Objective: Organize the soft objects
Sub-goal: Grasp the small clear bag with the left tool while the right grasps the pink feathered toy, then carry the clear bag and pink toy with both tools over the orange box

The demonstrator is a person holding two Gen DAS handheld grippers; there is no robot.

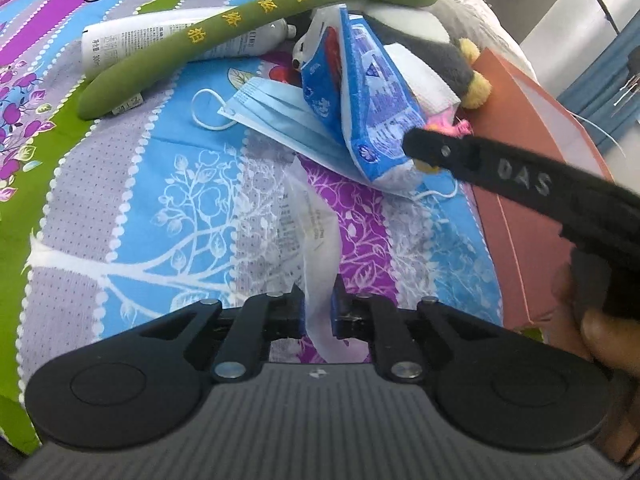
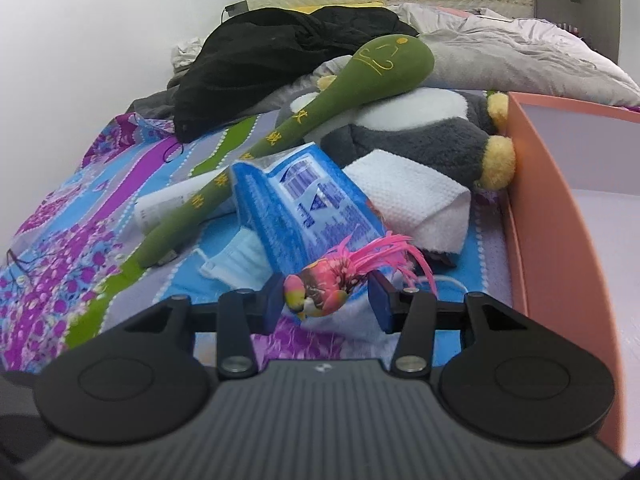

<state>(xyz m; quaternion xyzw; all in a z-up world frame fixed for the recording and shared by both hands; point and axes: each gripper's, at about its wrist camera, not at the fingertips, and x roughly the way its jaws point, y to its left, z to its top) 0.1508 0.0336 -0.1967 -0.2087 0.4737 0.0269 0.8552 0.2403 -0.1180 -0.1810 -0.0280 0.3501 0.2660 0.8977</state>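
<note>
While the left gripper [image 1: 319, 314] pinched a thin clear plastic wrapper [image 1: 310, 236] off the floral bedsheet [image 1: 132, 216], sorting was under way. From the right wrist, the right gripper [image 2: 325, 300] bracketed a pink feathered toy bird [image 2: 326, 286], pads seemingly not pressing; closing comes next, then the salmon-pink box [image 2: 560, 208].
</note>
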